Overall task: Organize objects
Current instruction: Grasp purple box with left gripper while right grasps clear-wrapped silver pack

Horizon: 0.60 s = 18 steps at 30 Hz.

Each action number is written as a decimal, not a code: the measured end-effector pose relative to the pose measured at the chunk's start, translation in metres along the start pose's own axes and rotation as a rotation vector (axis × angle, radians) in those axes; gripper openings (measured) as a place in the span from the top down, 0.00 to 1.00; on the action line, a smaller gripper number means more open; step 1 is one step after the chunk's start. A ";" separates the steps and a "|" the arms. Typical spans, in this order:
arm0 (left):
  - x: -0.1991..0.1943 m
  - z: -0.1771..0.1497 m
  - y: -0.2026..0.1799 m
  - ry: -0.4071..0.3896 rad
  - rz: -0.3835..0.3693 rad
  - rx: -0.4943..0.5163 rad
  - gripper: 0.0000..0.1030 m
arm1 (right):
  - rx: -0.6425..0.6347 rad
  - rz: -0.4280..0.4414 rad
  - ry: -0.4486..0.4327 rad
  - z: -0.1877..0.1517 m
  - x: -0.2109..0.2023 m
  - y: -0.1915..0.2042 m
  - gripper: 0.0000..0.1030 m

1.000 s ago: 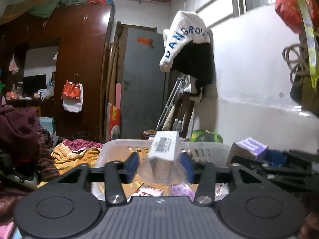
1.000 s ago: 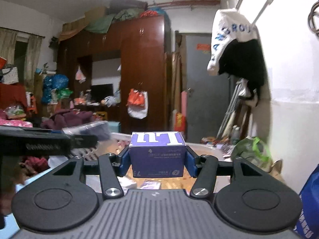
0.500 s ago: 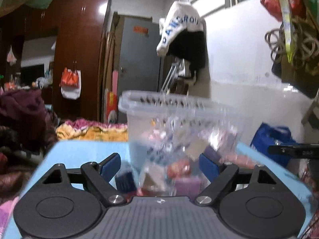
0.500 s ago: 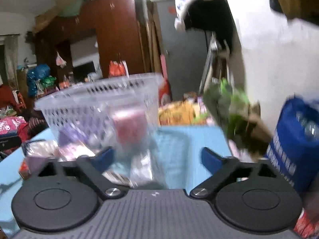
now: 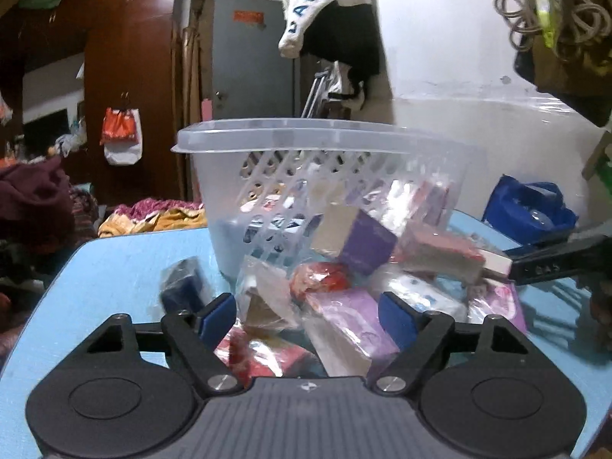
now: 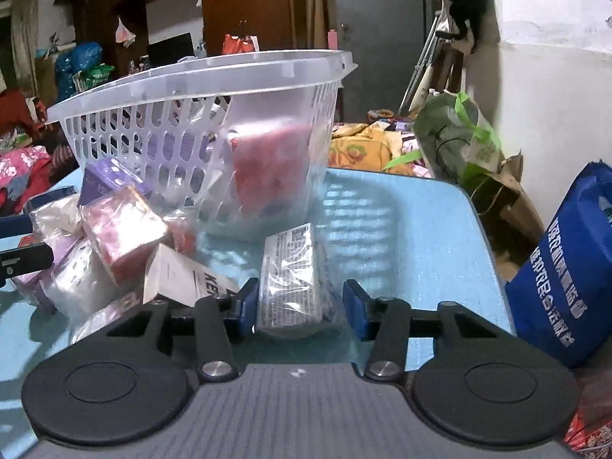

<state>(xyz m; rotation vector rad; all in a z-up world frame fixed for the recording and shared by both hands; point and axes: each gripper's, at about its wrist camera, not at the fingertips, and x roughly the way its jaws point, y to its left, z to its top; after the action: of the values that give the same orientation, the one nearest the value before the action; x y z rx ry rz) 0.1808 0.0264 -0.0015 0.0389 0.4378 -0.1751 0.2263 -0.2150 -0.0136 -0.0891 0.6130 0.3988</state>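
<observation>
Right gripper (image 6: 296, 308) low over the light-blue desk (image 6: 401, 210), near its front edge; jaws have just been closing and now stand narrow either side of a flat clear-wrapped packet with printed label (image 6: 288, 275). Left pad looks to touch the wrapper, a gap shows at the right pad, so no firm grip yet. A second ago this gripper carried a purple box above the translucent white plastic laundry-style basket (image 6: 199, 76); that box is no longer between the jaws.

Left gripper (image 5: 308, 319) stands fairly wide, jaws having just narrowed a little, over the loose heap: a lilac wrapped packet (image 5: 344, 329) and a clear bag of small items (image 5: 264, 290) lie between the blue pads, neither pressed. The barcode box it held a second ago is gone from it.

Basket sits toward the back of the desk, several boxes visible through its slotted wall. Heap of wrapped packets lies in front of it, mid-desk.

Reading: both hands have delivered and come down for the next pick-up. Plenty remains outside the basket; the task looks well short of finished.
</observation>
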 end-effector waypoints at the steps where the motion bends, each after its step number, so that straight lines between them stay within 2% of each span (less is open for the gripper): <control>1: -0.004 -0.002 -0.001 -0.004 0.002 0.001 0.23 | -0.005 -0.004 -0.008 -0.001 -0.003 0.001 0.51; 4: -0.013 -0.007 -0.009 -0.021 0.009 0.024 0.24 | -0.014 -0.029 -0.043 -0.003 -0.010 0.003 0.51; 9: -0.019 -0.011 -0.027 -0.038 0.051 0.085 0.24 | -0.005 -0.022 -0.087 -0.002 -0.019 0.003 0.51; 14: -0.019 -0.010 -0.045 -0.047 0.056 0.150 0.26 | -0.009 -0.019 -0.103 0.000 -0.022 0.004 0.51; 18: -0.018 -0.011 -0.047 -0.014 0.002 0.155 0.31 | -0.010 -0.023 -0.124 0.000 -0.025 0.006 0.51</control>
<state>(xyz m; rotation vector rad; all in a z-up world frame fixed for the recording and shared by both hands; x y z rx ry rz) 0.1522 -0.0163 -0.0043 0.1906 0.4094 -0.2071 0.2056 -0.2178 0.0006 -0.0802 0.4871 0.3819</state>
